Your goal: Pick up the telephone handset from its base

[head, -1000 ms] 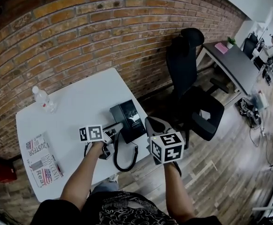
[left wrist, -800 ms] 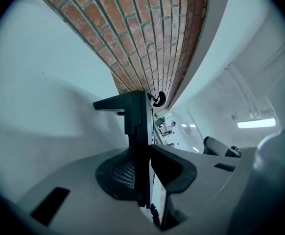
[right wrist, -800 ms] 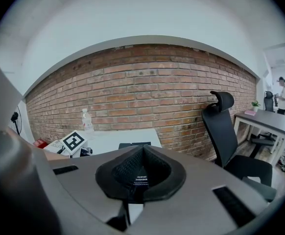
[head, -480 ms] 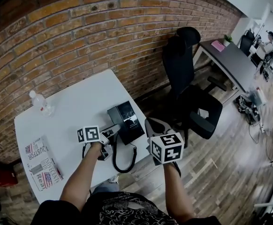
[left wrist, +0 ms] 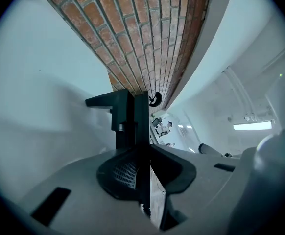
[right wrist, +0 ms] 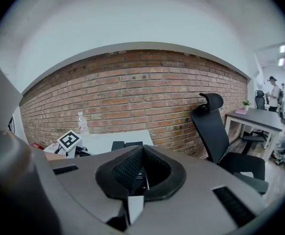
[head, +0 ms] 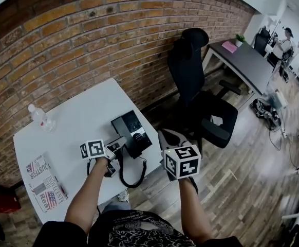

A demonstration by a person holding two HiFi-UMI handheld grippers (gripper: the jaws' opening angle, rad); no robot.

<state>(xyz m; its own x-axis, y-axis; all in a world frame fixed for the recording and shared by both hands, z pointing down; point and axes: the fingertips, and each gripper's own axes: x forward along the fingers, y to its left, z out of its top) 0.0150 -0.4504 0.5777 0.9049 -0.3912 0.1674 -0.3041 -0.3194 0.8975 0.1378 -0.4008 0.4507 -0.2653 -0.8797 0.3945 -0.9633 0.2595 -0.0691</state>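
Note:
A black telephone base (head: 132,131) sits near the white table's (head: 77,122) front right corner, and its coiled cord (head: 131,176) hangs over the edge. The handset (head: 117,143) lies along the base's left side. My left gripper (head: 112,149) is on the handset, its jaws having just been closing. In the left gripper view the black handset (left wrist: 125,119) stands between the left gripper's (left wrist: 142,151) pads. I cannot tell whether the handset is off its cradle. My right gripper (head: 164,134) hovers off the table's right edge, shut and empty; in its own view the right gripper (right wrist: 137,173) faces the table.
A water bottle (head: 38,117) stands at the table's far left, and printed papers (head: 41,181) lie at its near left. A black office chair (head: 201,102) stands right of the table. A dark desk (head: 247,60) and a person (head: 283,37) are far right, and a brick wall (head: 113,40) is behind.
The table, phone and chair have slid a little left in the head view. The left gripper has stayed at the handset. The right gripper keeps about the same spot in the picture.

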